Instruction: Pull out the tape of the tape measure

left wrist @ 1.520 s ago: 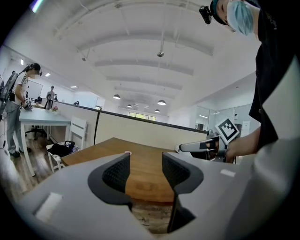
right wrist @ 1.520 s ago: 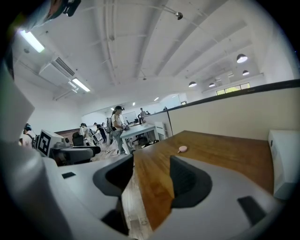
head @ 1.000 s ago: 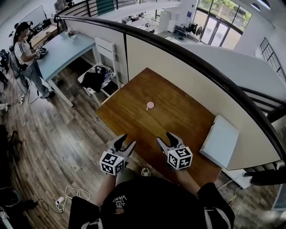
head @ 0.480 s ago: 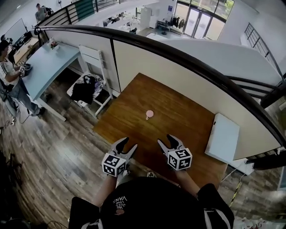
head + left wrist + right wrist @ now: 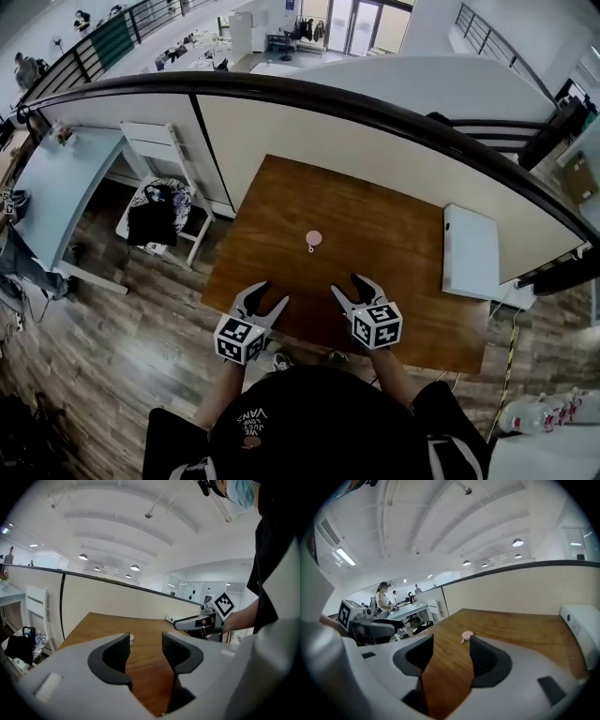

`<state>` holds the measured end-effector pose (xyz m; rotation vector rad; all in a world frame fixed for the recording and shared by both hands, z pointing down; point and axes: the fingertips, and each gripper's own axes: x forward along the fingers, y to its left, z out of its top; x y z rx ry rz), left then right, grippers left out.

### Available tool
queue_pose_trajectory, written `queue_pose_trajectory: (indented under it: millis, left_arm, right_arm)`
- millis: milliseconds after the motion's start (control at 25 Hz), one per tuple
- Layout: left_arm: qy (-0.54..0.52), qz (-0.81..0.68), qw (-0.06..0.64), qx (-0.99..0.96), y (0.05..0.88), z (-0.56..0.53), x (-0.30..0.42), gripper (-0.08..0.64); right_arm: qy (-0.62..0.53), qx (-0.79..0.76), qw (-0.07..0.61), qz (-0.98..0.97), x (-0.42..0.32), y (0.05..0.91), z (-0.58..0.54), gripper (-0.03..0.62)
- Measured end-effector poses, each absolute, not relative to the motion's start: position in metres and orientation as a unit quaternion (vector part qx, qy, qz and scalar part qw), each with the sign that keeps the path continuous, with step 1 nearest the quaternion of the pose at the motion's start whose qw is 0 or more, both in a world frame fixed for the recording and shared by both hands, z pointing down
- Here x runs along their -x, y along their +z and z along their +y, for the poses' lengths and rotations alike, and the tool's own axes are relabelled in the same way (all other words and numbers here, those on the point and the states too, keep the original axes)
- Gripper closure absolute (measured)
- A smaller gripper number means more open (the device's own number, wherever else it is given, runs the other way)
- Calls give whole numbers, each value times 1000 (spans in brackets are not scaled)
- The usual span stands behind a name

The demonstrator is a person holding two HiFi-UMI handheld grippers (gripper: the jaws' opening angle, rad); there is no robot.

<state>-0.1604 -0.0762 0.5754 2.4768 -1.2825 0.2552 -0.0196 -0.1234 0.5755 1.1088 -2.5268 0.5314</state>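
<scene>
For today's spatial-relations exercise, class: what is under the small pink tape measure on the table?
The pink tape measure lies flat on the brown wooden table, with bare wood all around it. The patch directly beneath its case is covered, so nothing there can be seen.

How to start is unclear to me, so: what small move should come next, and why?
Probably reach the right claw forward to the pink tape measure. That claw and the left claw are open and empty near the front edge of the table. The tape measure lies untouched mid-table, and the right gripper view shows it straight ahead of that claw.
</scene>
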Motion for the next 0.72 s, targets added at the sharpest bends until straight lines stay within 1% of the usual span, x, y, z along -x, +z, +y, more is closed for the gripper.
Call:
queue_pose_trajectory:
  millis: [400,720]
  left_arm:
    - [94,-416,186,-885,591,-93,163,360]
    - [106,-430,204,-873,612,-117,151,360]
  right_arm:
    - [163,-398,205,-879,30,582,-139,379]
    - [147,-336,276,-888,34,615,-179,379]
